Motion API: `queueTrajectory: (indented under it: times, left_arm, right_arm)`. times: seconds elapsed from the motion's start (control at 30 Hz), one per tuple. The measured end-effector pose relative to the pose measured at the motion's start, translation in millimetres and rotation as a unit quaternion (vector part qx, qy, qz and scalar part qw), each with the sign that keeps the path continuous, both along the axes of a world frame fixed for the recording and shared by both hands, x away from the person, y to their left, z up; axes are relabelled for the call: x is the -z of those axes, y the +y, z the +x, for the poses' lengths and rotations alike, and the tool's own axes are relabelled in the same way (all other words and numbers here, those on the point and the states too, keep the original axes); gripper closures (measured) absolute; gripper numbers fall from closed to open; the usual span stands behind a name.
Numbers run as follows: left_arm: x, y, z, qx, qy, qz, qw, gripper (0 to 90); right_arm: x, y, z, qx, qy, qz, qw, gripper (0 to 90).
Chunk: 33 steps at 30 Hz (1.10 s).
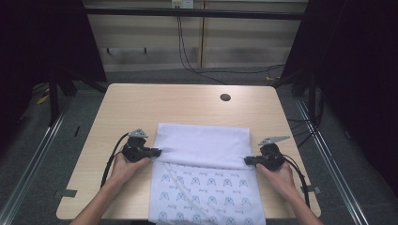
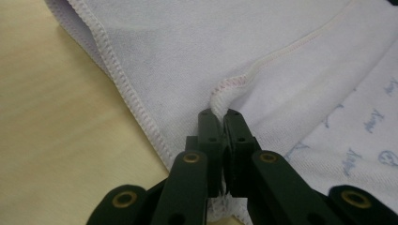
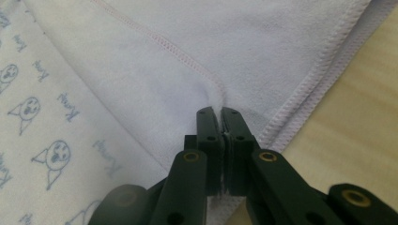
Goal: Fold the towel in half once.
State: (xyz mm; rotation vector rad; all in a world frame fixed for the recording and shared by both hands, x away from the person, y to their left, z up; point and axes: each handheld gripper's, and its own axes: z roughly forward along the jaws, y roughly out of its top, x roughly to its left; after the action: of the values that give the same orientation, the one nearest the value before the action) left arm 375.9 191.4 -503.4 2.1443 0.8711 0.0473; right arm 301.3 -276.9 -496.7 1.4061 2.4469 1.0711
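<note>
A white towel [image 1: 202,145] with small blue cat drawings lies on the wooden table [image 1: 141,103], its far part folded back toward me so the plain side faces up. My left gripper [image 1: 157,152] is shut on the folded edge at the towel's left side. In the left gripper view the jaws pinch the stitched hem [image 2: 220,96] of the towel [image 2: 281,56]. My right gripper [image 1: 247,161] is shut on the same folded edge at the right side. In the right gripper view a puckered bit of cloth [image 3: 218,96] sits between the closed jaws.
A round cable hole [image 1: 225,97] sits in the table near its far edge. Black cables [image 1: 187,56] run across the floor behind the table. The printed towel end [image 1: 206,206] hangs over the table's near edge between my forearms.
</note>
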Motion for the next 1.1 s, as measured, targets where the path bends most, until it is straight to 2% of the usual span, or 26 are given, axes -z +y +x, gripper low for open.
queueTrajectory:
  times: [0.1, 0.2, 0.3, 0.37, 0.47, 0.57, 0.67, 0.73, 0.83, 0.9, 0.93, 0.97, 1.1]
  left_arm:
    - [-0.3, -0.6, 18.0, -0.009, -0.004, 0.005, 0.9999, 87.4]
    - [-2.5, 1.0, 33.7, -0.017, -0.012, 0.026, 0.9994, 87.3]
    - [-2.8, 2.1, 46.4, -0.032, -0.014, 0.032, 0.9989, 87.3]
    - [-0.9, 2.2, 53.5, -0.050, -0.018, 0.023, 0.9983, 87.3]
    - [0.3, 3.0, 60.8, -0.057, -0.026, 0.023, 0.9978, 87.2]
    - [1.8, 2.5, 68.1, -0.075, -0.028, 0.017, 0.9967, 87.2]
    - [1.5, 0.8, 76.8, -0.088, -0.025, 0.020, 0.9956, 87.3]
    - [-1.5, -5.6, 82.5, -0.097, -0.032, 0.044, 0.9938, 87.3]
    - [-3.0, -12.9, 92.2, -0.104, -0.051, 0.072, 0.9906, 87.3]
    - [-2.1, -13.9, 96.5, -0.114, -0.055, 0.073, 0.9893, 87.3]
    - [-0.3, -14.3, 98.4, -0.121, -0.063, 0.068, 0.9883, 87.3]
    - [1.7, -14.7, 99.0, -0.134, -0.060, 0.054, 0.9877, 87.3]
    - [1.7, -13.8, 99.0, -0.128, -0.064, 0.054, 0.9882, 87.2]
  right_arm:
    - [0.3, 2.4, 19.1, 0.006, 0.000, -0.001, 1.0000, 87.5]
    - [0.3, 5.8, 36.0, 0.007, -0.001, -0.006, 1.0000, 87.6]
    - [0.7, 11.9, 49.3, 0.007, -0.008, -0.012, 0.9999, 87.6]
    - [1.0, 14.7, 57.8, 0.010, -0.012, -0.015, 0.9998, 87.6]
    - [1.1, 17.7, 71.4, 0.015, -0.016, -0.022, 0.9995, 87.8]
    - [1.0, 17.5, 89.6, 0.023, -0.007, -0.019, 0.9995, 87.8]
    - [-1.7, 23.4, 106.6, 0.029, -0.009, -0.047, 0.9984, 87.9]
    - [-3.0, 29.4, 116.6, 0.031, -0.021, -0.077, 0.9963, 87.9]
    - [-2.6, 34.7, 131.4, 0.054, -0.026, -0.085, 0.9945, 87.8]
    - [-2.6, 37.4, 138.0, 0.060, -0.032, -0.096, 0.9931, 87.8]
    - [-2.8, 37.8, 141.2, 0.064, -0.031, -0.099, 0.9926, 87.8]
    - [-3.1, 39.5, 143.8, 0.074, -0.030, -0.103, 0.9915, 87.8]
    - [-4.6, 43.6, 150.4, 0.078, -0.031, -0.124, 0.9888, 87.9]
